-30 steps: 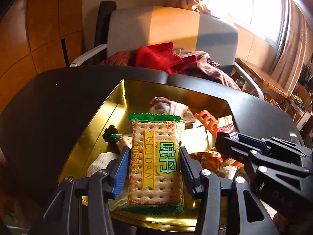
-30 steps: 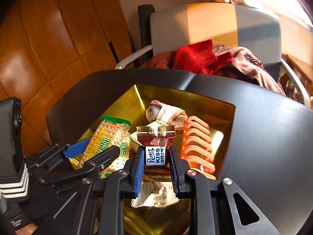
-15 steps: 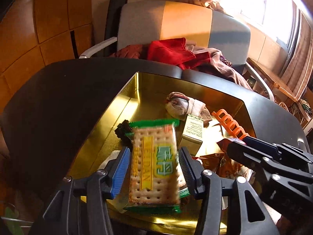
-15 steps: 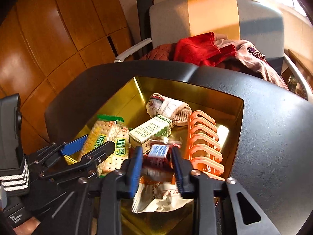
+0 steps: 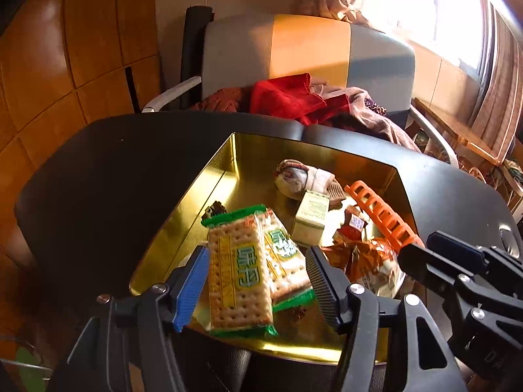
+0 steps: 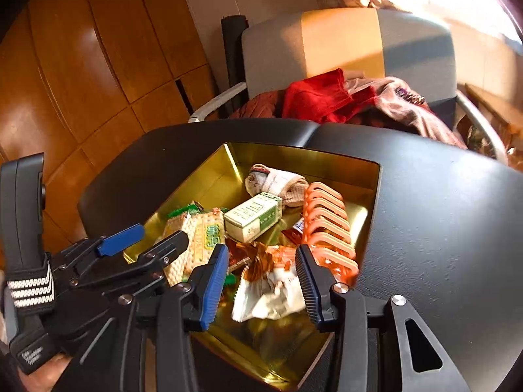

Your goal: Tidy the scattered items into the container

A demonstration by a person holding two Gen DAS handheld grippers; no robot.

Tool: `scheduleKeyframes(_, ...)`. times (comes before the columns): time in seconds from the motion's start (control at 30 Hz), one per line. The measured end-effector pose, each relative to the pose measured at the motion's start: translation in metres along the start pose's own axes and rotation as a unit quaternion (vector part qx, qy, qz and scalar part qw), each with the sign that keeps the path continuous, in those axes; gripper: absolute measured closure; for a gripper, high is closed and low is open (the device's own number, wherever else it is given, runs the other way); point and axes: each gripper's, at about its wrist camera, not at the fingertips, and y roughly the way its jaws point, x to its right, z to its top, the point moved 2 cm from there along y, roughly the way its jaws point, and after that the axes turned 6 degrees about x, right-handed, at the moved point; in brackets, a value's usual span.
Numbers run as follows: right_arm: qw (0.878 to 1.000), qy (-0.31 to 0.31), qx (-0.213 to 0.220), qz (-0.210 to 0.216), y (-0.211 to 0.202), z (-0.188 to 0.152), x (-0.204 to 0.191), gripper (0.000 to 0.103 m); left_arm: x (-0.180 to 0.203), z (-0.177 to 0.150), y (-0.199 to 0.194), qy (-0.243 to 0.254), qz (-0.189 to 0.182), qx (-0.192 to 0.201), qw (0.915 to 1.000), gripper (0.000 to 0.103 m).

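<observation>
Where orange comb rack overlaps it, small "KISS" sweet half hidden, label barely legible. Cracker packs at frame centre read "WEIDAN", lying loose in gold tin. Green-white box print unreadable. Left gripper jaws apart, empty; right gripper likewise, over crumpled wrapper.

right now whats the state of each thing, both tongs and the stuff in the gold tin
left tongs: open, holding nothing
right tongs: open, holding nothing
gold tin: lidless, partly filled
front cracker pack: sealed, leaning on the second pack
second cracker pack: sealed, lying in the tin
small box: closed, on its side
orange rack: lying against the tin's right wall
rolled sock: bundled
white wrapper: crumpled
</observation>
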Motion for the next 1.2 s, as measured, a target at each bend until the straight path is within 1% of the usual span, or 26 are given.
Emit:
scheduleKeyframes(0.03,1.0,0.0,0.001,-0.006,-0.002,-0.002,0.0,0.05,0.002,-0.002,-0.003,0.002,0.003,-0.001,1.0,0.041)
scheduleKeyframes(0.07,1.0,0.0,0.003,-0.013,-0.005,-0.003,0.0,0.047,0.002,-0.004,-0.005,0.001,0.01,-0.001,0.9999,0.041)
scheduleKeyframes(0.2,0.999,0.0,0.008,-0.038,-0.015,-0.01,0.001,0.042,0.005,-0.007,-0.014,0.011,0.046,0.002,0.9989,0.041)
scheduleKeyframes(0.33,0.999,0.009,0.008,-0.042,-0.02,-0.017,0.005,0.038,0.001,-0.006,-0.027,-0.008,0.041,0.021,0.9989,0.041)
scheduleKeyframes(0.47,0.999,0.006,0.008,-0.044,-0.023,-0.022,0.005,0.036,-0.004,-0.005,-0.036,-0.023,0.062,0.032,0.9973,0.041)
scheduleKeyframes(0.57,0.999,0.001,0.01,-0.045,-0.024,-0.023,0.003,0.034,-0.01,-0.006,-0.04,-0.039,0.061,0.032,0.9968,0.041)
scheduleKeyframes(0.73,0.999,-0.003,0.013,-0.043,-0.025,-0.023,-0.001,0.03,-0.017,-0.01,-0.038,-0.035,0.078,0.017,0.9962,0.042)
scheduleKeyframes(0.9,0.999,-0.013,0.015,-0.047,-0.025,-0.023,-0.005,0.029,-0.017,-0.012,-0.039,-0.031,0.084,0.019,0.9959,0.042)
scheduleKeyframes(0.97,0.999,-0.018,0.015,-0.047,-0.025,-0.023,-0.007,0.027,-0.016,-0.012,-0.039,-0.03,0.091,0.025,0.9951,0.042)
scheduleKeyframes(1.03,0.999,-0.022,0.014,-0.048,-0.025,-0.024,-0.009,0.027,-0.016,-0.012,-0.039,-0.031,0.09,0.027,0.9951,0.046)
scheduleKeyframes(1.1,0.998,-0.025,0.013,-0.049,-0.024,-0.024,-0.01,0.026,-0.017,-0.011,-0.04,-0.034,0.085,0.029,0.9954,0.053)
scheduleKeyframes(1.2,0.998,-0.029,0.012,-0.052,-0.022,-0.025,-0.012,0.026,-0.016,-0.011,-0.042,-0.034,0.078,0.032,0.9959,0.055)
